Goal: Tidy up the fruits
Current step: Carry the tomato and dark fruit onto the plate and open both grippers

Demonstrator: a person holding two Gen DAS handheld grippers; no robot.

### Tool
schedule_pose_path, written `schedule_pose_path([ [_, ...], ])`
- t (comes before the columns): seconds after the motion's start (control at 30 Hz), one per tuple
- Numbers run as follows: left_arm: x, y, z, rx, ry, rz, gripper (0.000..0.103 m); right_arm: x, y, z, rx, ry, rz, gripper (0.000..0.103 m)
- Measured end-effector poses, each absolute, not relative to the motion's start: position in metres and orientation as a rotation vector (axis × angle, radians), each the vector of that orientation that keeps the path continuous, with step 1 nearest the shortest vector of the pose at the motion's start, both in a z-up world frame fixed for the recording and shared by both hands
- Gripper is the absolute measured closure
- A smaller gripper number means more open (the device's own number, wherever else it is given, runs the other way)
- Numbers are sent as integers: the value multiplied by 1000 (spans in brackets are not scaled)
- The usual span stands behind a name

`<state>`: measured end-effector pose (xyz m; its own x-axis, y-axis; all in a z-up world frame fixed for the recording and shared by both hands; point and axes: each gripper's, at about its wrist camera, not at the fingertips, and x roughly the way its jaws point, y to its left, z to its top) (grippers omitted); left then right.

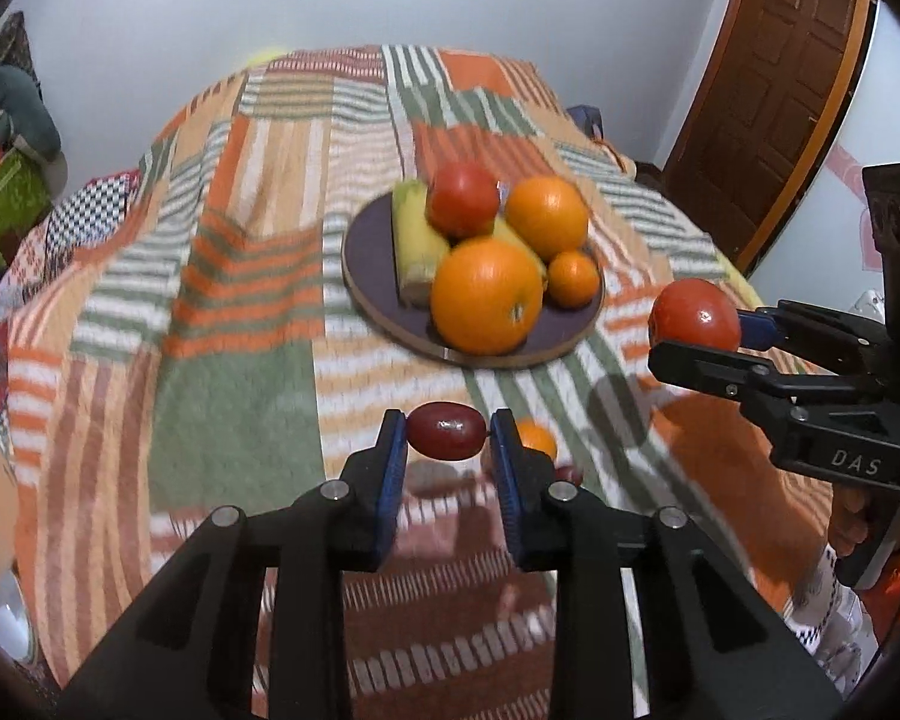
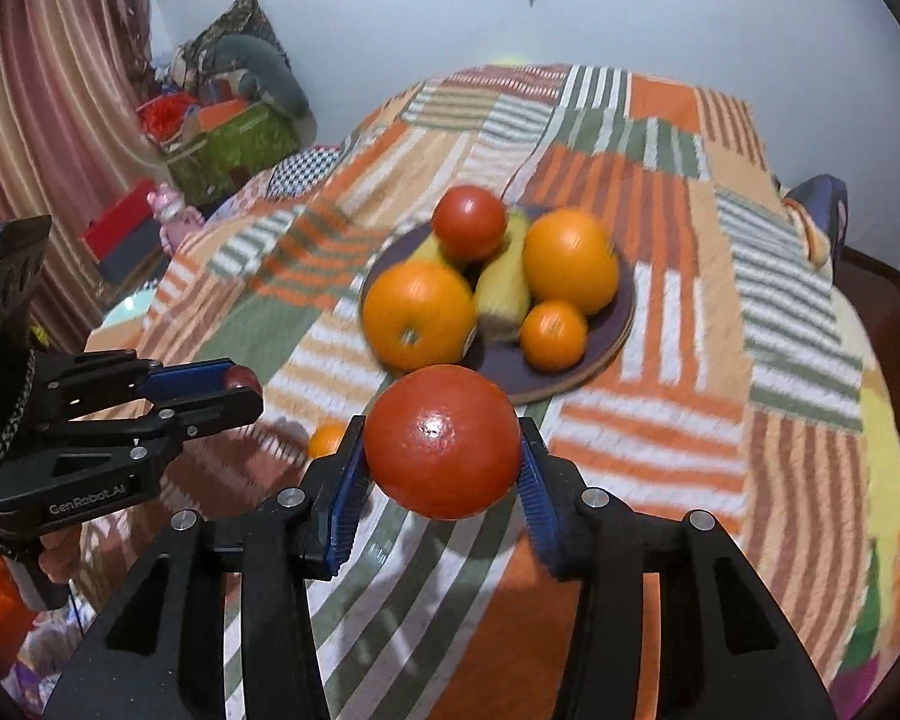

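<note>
My left gripper (image 1: pixel 447 435) is shut on a small dark red oval fruit (image 1: pixel 446 430) and holds it above the cloth, short of the plate (image 1: pixel 369 294). My right gripper (image 2: pixel 442 450) is shut on a red tomato (image 2: pixel 442 450), also in the left wrist view (image 1: pixel 695 315), right of the plate. The dark round plate (image 2: pixel 615 330) holds another tomato (image 1: pixel 462 199), two big oranges (image 1: pixel 486 297), a small orange (image 1: pixel 573 278) and yellow-green bananas (image 1: pixel 414 240). A small orange (image 1: pixel 537 438) and a dark red fruit (image 1: pixel 570 473) lie on the cloth under my left gripper.
The table is covered by a striped orange, green and white patchwork cloth (image 1: pixel 240 276). A brown door (image 1: pixel 768 90) stands at the right. Boxes and clutter (image 2: pixel 222 138) and a curtain (image 2: pixel 36 120) stand left of the table.
</note>
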<state>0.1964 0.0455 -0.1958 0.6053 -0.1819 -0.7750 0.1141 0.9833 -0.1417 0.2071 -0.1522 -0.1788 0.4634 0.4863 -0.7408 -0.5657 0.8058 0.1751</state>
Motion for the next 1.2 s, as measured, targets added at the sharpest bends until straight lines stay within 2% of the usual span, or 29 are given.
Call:
schedule_pose_path([
  [0.37, 251, 54, -182, -84, 849, -151, 75, 247, -144, -165, -88, 819, 642, 60],
  [0.8, 319, 69, -212, -90, 902, -118, 75, 289, -120, -179, -115, 830, 637, 60],
  [1.2, 344, 76, -235, -108, 947, -103, 74, 292, -111, -184, -172, 807, 634, 59],
])
